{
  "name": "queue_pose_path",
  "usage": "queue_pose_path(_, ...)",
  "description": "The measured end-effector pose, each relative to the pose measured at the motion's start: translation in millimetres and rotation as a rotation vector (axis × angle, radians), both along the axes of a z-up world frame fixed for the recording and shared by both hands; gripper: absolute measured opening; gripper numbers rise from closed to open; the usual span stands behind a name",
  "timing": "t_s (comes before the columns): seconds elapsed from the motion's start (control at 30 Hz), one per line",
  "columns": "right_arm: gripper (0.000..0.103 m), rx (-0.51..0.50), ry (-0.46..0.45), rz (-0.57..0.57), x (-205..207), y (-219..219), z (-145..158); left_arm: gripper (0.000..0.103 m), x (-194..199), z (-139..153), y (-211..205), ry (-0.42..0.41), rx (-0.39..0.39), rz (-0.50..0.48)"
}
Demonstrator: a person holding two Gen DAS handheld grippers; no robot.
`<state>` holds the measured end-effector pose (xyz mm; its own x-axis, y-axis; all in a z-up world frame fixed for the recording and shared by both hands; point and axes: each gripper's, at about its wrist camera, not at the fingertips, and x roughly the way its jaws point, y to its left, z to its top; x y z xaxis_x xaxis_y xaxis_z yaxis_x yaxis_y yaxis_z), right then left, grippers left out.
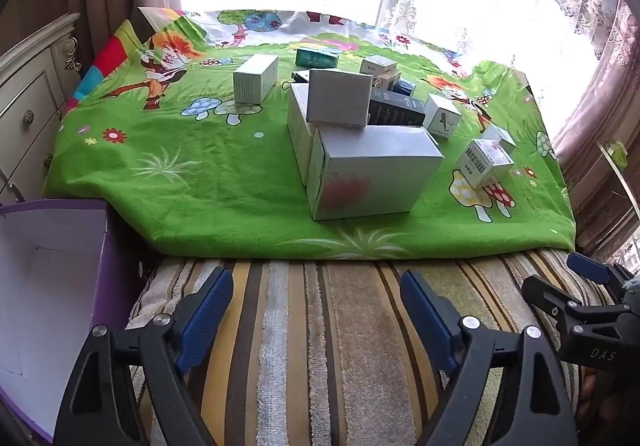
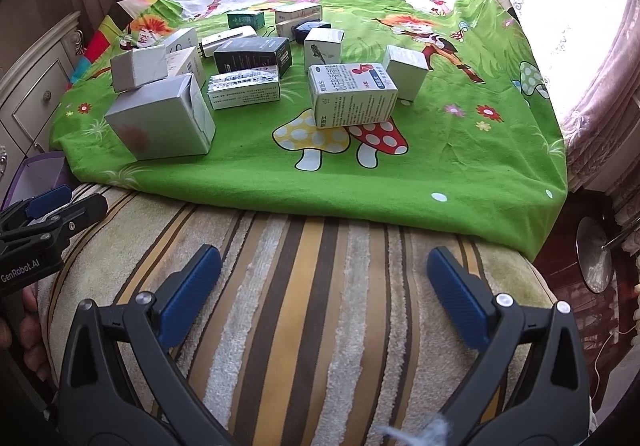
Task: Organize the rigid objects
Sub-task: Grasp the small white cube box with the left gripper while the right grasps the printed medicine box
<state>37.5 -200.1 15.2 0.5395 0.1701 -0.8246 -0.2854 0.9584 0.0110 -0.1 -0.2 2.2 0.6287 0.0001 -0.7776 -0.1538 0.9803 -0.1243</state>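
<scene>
So both claws are spread wide with nothing in them, hovering over the striped cushion [image 2: 304, 286]. Your boxes sit ahead on the green cloth [image 2: 440, 149]: the big grey box [image 1: 372, 169] is dead ahead of the left claw [image 1: 316, 310], and the medicine box [image 2: 352, 93] is straight ahead of the right claw [image 2: 324, 286]. The purple carton [image 1: 52, 266] just left of the left claw looks like the drop spot. I'd grab the loose singles first, square the pads on flat sides, and leave the small box perched on the grey one till later.
</scene>
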Motion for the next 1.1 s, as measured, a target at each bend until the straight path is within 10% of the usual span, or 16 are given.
queue_pose_path(0.37, 0.103, 0.087, -0.013, 0.027, 25.3, -7.7, 22.7, 0.086, 24.5, 48.1, 15.7, -0.175, 0.009, 0.006)
queue_pose_path(1.1, 0.103, 0.061, 0.044, 0.091, 128.8, 1.2, 8.9, 0.075, 103.8, 41.4, 17.1, -0.052, 0.018, -0.022)
